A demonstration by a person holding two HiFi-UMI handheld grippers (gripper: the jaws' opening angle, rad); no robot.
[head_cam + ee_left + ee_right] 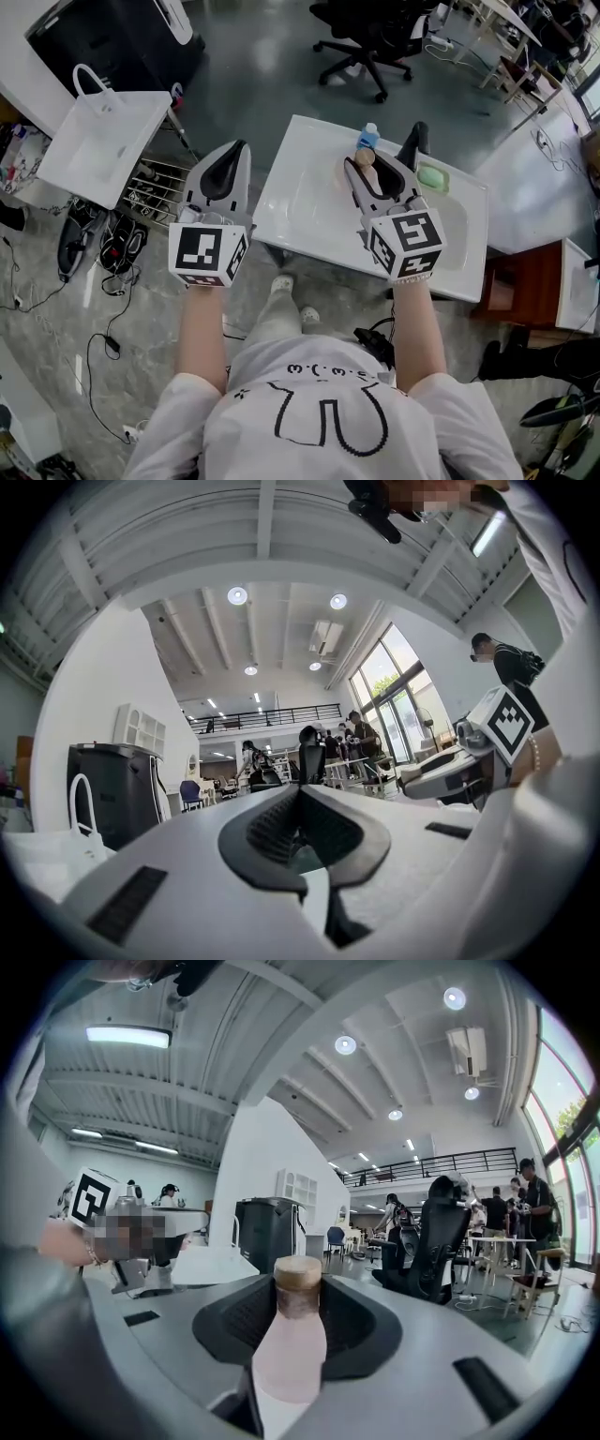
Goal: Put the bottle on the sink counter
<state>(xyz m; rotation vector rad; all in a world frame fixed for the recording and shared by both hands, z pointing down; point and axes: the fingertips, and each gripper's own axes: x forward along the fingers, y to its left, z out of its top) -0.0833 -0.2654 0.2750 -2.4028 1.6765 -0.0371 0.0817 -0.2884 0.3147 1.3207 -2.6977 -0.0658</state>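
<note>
The pale pink plastic bottle with a tan cap (290, 1335) is clamped by its body between the jaws of the right tool (373, 178), over the white sink-top desk (300, 202), toward its far edge. The right forearm (417, 319) reaches straight forward. The left tool (225, 167), jaws pressed together on nothing, hangs beyond the desk's left edge, over the grey floor (244, 56).

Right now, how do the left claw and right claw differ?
Left claw is shut with nothing between its jaws; right claw is clamped on a pink bottle with a tan cap. In the head view, the left claw hangs beside the sink counter, over the floor; the right claw is above the counter. Shared: both point forward and carry a marker cube.
</note>
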